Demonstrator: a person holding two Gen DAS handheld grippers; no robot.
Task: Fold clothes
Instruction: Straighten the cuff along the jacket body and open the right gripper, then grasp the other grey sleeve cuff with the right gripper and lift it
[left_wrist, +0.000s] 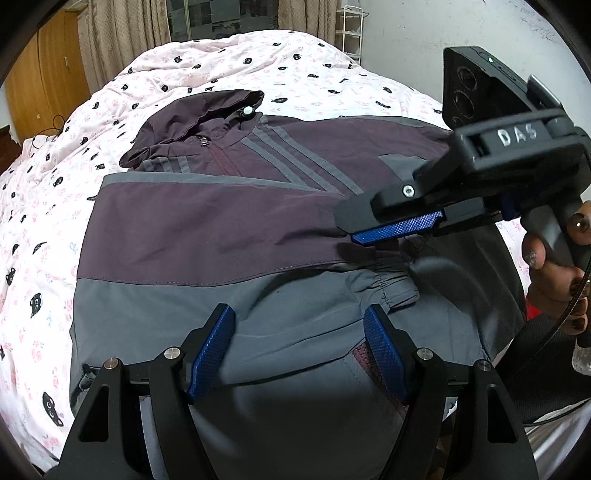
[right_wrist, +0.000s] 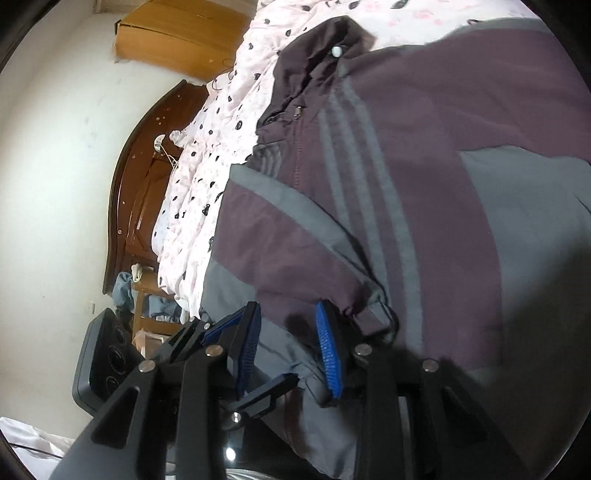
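While jacket (left_wrist: 207, 221) is lying on bed (left_wrist: 44, 206), L gripper (left_wrist: 299, 354) & R gripper (right_wrist: 288, 343) are hovering w/ jaws open, gripping nothing.

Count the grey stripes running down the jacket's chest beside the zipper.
3, side by side on the jacket, slanting from the collar toward the right gripper: nearest the zipper, middle, outermost. Their lower ends are hidden.

Left tongs (left_wrist: 299, 354) gape wide, blue pads spread and pointing forward, low. Right tongs (right_wrist: 290, 347) are open too, turned on their side; a hand (left_wrist: 554, 266) wraps the grip, fingers curled round the handle.
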